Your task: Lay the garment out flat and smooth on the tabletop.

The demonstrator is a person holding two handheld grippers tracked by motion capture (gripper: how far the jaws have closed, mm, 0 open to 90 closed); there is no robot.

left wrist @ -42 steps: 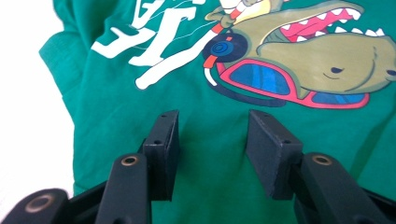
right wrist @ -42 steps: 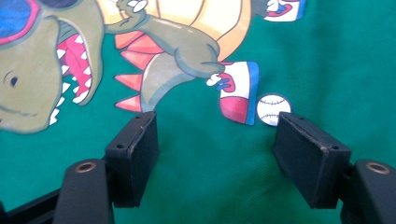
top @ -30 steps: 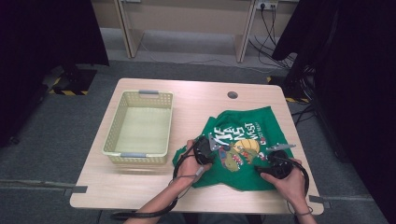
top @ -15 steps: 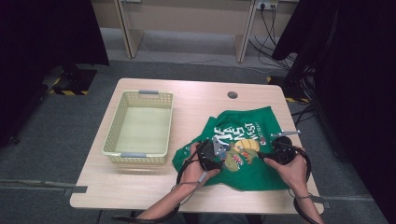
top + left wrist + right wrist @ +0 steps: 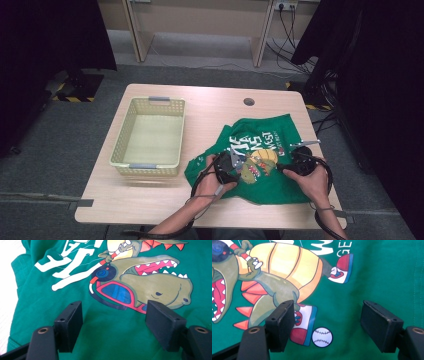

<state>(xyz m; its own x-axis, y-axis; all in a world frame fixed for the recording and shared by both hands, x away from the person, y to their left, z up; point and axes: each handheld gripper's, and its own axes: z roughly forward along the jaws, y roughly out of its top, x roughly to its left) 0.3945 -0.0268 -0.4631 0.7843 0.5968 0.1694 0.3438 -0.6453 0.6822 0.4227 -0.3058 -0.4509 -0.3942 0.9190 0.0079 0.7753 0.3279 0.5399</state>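
Green T-shirt point(image 5: 270, 165) with a dinosaur print point(image 5: 150, 282), spread flat on the right half of a wooden table point(image 5: 150, 200). Just above the cloth, left gripper point(image 5: 115, 320), jaws apart after opening then easing in a little, nothing between them. Over the shirt's right part, right gripper point(image 5: 328, 325), jaws likewise wide and gripping nothing. To the left, well apart, a pale yellow basket point(image 5: 150, 167).

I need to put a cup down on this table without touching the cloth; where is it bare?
Bare wood lies along the far edge around the round hole, between the basket and the green shirt, and at the near left corner of the table. It is crowded near right, where both grippers hover over the shirt.
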